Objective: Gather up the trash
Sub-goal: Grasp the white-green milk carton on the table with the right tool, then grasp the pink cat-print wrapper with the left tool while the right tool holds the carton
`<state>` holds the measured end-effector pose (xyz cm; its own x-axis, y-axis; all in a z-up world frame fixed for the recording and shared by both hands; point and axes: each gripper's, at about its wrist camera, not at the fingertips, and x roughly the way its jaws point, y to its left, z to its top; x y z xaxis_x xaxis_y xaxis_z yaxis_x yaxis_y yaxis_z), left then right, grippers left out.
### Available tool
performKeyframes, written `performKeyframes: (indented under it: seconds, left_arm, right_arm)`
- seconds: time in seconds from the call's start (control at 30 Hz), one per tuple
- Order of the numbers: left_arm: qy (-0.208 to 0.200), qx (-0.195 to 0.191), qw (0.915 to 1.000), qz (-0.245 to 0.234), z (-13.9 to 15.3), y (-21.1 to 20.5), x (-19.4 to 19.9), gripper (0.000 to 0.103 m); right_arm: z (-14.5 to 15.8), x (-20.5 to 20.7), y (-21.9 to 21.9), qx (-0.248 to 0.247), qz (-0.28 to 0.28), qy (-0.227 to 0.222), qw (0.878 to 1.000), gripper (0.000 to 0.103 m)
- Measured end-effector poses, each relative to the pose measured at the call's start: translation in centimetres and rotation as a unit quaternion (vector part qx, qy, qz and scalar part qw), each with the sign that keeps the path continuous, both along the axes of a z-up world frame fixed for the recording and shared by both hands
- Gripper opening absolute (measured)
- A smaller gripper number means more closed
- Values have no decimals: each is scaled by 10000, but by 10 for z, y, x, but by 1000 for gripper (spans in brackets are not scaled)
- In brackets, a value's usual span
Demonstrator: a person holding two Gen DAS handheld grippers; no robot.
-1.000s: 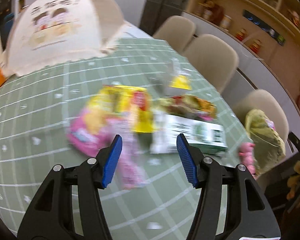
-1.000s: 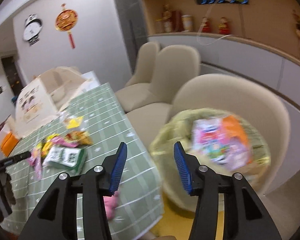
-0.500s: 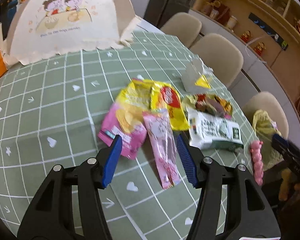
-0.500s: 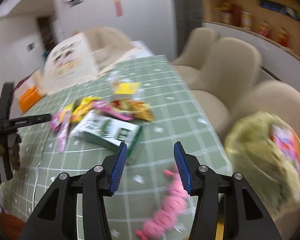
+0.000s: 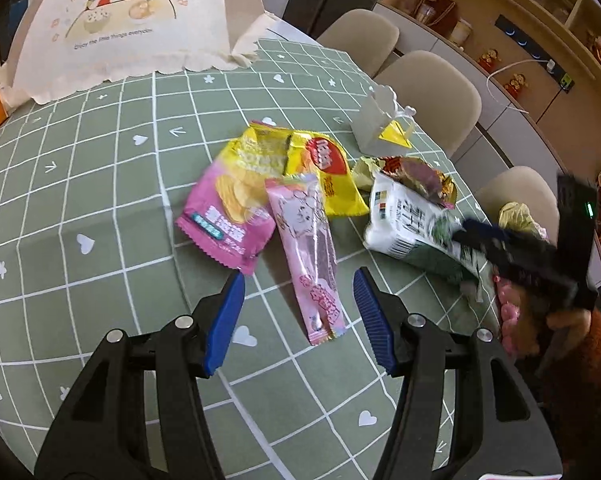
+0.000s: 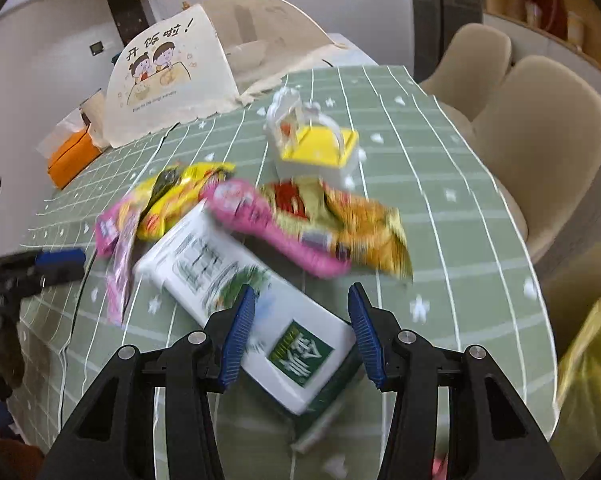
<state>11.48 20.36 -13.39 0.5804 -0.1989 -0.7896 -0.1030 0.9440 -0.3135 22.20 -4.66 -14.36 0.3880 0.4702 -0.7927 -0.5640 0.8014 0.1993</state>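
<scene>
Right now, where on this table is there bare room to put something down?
The green tablecloth is bare between the cartoon food cover and the pink chip bag. It is crowded at the wrappers, the white carton and the small yellow box.

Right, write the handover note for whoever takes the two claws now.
Left claw: open, empty, over the long pink wrapper.
Right claw: open, empty, astride the white and green carton, not gripping.
On the green tablecloth: pink chip bag, yellow packet, crumpled orange wrapper, small white and yellow box.
Yellow trash bag sits off the table's edge.
Done: nothing lifted now.
Left: bag every wrapper, the carton first.
</scene>
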Motion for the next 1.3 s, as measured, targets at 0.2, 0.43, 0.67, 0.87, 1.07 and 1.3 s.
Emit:
performKeyframes:
  seconds: [0.2,0.43,0.67,0.87,1.07,1.3]
  left_arm:
    - [32,26,10000,2,-2,1,4,54]
    - [-4,13,10000,-36,2,-1,3,54]
    - [42,3,10000,25,0,0,-4,54]
    - [127,37,9999,88,-4,1,0,54]
    - [299,90,9995,7,-6,-12,20,49]
    - [700,206,9966,372,-23,-19,48,39]
  right_arm:
    - [7,-35,-2,103,197,72,9997,46]
    - [5,-13,45,-295,747,-14,9968,48]
    - [-5,-1,78,-708,1263,177,9893,49]
    - [8,-22,44,-487,788,60,9957,48]
    - [25,-60,-8,-127,150,-42,9998,48]
    - [35,-80,-44,186,-568,-245,9979,48]
